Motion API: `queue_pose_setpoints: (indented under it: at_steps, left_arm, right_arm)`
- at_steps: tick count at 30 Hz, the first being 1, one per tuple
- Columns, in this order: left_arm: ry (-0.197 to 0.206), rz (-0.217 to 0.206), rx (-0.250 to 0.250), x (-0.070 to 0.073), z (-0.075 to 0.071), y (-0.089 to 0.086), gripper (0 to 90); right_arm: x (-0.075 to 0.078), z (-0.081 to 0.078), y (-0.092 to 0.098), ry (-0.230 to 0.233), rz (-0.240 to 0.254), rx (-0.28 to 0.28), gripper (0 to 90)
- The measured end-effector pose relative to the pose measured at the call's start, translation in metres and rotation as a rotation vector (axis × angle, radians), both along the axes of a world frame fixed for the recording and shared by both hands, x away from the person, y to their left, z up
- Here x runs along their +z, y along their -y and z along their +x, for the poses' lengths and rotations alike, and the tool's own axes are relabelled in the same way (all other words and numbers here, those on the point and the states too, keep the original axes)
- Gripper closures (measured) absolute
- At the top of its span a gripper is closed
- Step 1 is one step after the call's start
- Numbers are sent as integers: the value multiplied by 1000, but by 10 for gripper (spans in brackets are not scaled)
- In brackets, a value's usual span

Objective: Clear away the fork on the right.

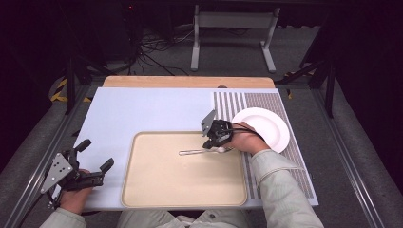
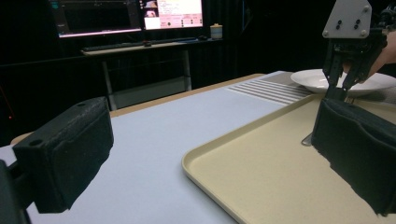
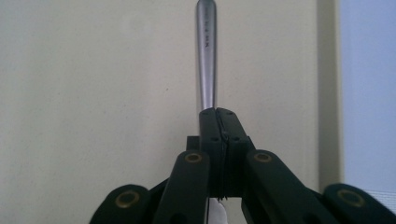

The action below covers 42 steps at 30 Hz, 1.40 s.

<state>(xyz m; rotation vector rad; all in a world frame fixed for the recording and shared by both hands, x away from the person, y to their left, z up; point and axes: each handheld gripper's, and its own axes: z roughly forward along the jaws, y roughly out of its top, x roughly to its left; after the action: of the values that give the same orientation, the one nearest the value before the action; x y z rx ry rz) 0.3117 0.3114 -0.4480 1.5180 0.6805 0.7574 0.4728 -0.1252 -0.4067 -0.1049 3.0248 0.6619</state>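
Note:
A metal utensil (image 1: pixel 192 152) lies across the beige tray (image 1: pixel 142 190), its handle pointing left. My right gripper (image 1: pixel 209 146) is shut on it near its right end. In the right gripper view the jaws of that gripper (image 3: pixel 218 114) meet around the utensil's handle (image 3: pixel 206 56), which runs straight away over the tray. Whether the utensil is lifted off the tray I cannot tell. My left gripper (image 1: pixel 97 153) rests open at the table's front left, beside the tray, with nothing between its pads (image 2: pixel 70 154). From there the right gripper (image 2: pixel 338 91) appears above the utensil's tip (image 2: pixel 307 139).
A white plate (image 1: pixel 266 128) sits on a striped mat (image 1: pixel 228 102) just right of the tray, behind my right hand. The tray (image 2: pixel 210 158) rests on a pale blue sheet (image 1: pixel 138 109). Desks and monitors (image 2: pixel 130 14) stand beyond the table.

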Motion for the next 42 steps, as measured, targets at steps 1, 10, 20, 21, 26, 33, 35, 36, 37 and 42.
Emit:
queue_pose_setpoints:
  at_steps: [1, 10, 20, 21, 26, 33, 35, 36, 37, 42]
  left_arm:
    - [0, -1, 0, 0, 0, 0, 0]
    - [1, 2, 2, 0, 0, 0, 0]
    - [0, 1, 1, 0, 0, -1, 0]
    - [-1, 1, 1, 0, 0, -1, 0]
    - [-1, 2, 3, 0, 0, -1, 0]
    - [-1, 1, 6, 0, 0, 0, 0]
    - [-2, 0, 6, 0, 0, -1, 0]
    - [-2, 0, 7, 0, 0, -1, 0]
    - [-3, 2, 9, 0, 0, -1, 0]
    - [0, 3, 9, 0, 0, 0, 0]
  right_arm:
    - [0, 0, -2, 5, 6, -5, 900]
    - [-3, 0, -20, 18, -9, -85, 900]
    - [-11, 1, -34, 12, -20, -85, 900]
    - [-12, 1, -36, 8, -26, -86, 900]
    - [-15, 3, -39, 3, -26, -99, 900]
    - [-18, 1, -41, -13, -51, -89, 900]
    - [-18, 0, -41, -17, -53, -76, 900]
    - [-18, -1, -41, -21, -58, -70, 900]
    - [-18, -2, -41, -23, -55, -68, 900]
    - [-18, -6, -41, -38, -61, -52, 900]
